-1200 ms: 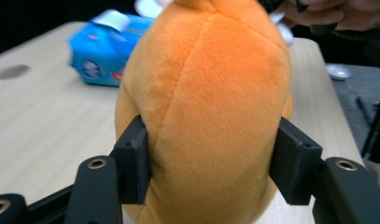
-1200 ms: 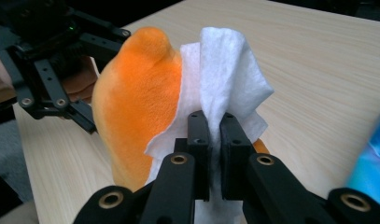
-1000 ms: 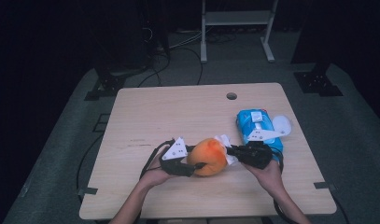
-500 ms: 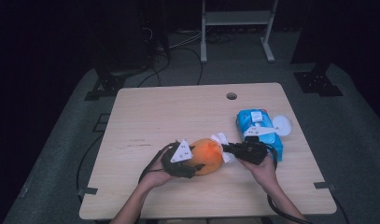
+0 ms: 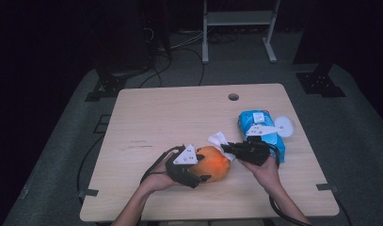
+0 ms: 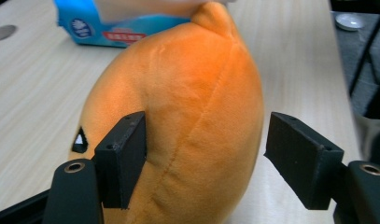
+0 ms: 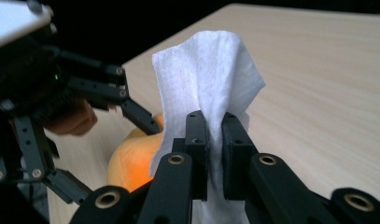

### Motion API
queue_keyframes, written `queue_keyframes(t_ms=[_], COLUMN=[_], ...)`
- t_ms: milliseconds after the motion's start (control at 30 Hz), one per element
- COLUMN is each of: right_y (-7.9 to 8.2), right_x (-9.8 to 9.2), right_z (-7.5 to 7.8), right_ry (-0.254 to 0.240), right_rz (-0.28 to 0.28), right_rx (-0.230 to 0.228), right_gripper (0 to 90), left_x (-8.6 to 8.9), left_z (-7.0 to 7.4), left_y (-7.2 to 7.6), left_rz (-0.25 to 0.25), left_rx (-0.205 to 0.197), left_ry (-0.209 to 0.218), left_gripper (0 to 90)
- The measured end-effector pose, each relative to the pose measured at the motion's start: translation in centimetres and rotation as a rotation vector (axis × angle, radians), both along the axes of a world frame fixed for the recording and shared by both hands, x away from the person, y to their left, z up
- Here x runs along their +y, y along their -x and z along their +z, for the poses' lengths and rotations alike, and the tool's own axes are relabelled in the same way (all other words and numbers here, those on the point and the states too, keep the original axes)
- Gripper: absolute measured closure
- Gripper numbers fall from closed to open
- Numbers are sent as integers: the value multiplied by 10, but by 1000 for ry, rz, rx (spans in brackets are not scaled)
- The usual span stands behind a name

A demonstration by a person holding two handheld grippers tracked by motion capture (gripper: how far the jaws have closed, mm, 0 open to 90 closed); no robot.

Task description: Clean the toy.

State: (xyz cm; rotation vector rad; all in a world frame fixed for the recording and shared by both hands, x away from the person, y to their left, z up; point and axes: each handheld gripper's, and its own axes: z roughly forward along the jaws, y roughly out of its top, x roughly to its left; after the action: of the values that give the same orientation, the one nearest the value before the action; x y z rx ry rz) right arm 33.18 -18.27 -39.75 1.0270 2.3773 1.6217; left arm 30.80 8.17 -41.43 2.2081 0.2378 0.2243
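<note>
Your orange plush toy (image 6: 178,121) runs off the bottom edge of the left gripper view, and its lower half hides behind the jaws. The blue wipes pack (image 6: 108,25) is cut by the top edge (its print too small to read). In the right gripper view the white wipe (image 7: 208,79) hides most of the toy.

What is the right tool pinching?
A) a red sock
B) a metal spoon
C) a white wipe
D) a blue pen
C: in the right gripper view the right tool has its jaws shut on a white wipe that stands up between them, with the orange plush toy just behind.
</note>
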Motion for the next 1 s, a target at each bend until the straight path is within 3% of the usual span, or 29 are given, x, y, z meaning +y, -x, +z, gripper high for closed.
queue_keyframes(t_ms=[100,200,267,300,367,433,500,633,800,933,1000], right_y=[5,12,16,19,24,28,30,34,40,40,42], right_x=[6,4,2,1,1,1,1,-3,-19,-41,-52], right_z=[-8,-12,-13,-14,-15,-16,-16,-16,-12,-20,-26], right_ry=[38,48,53,53,64,67,72,86,131,172,216], right_rz=[30,44,56,65,79,94,105,122,89,52,30], right_rx=[40,57,69,74,72,75,76,62,24,41,43], right_gripper=[824,825,825,825,825,825,825,819,814,814,815], left_x=[3,9,10,9,7,4,2,3,7,9,9], left_z=[3,10,12,12,10,6,1,1,4,6,6], left_y=[0,-1,-2,-3,-5,-6,-6,-4,-2,-1,-1], left_rz=[-30,-47,-31,-11,21,25,16,-14,-68,-79,-82], left_rx=[42,69,47,34,16,30,39,66,77,88,90], left_ry=[13,81,153,165,168,172,147,139,122,113,111], left_gripper=[292,293,264,258,250,252,253,257,257,266,265])
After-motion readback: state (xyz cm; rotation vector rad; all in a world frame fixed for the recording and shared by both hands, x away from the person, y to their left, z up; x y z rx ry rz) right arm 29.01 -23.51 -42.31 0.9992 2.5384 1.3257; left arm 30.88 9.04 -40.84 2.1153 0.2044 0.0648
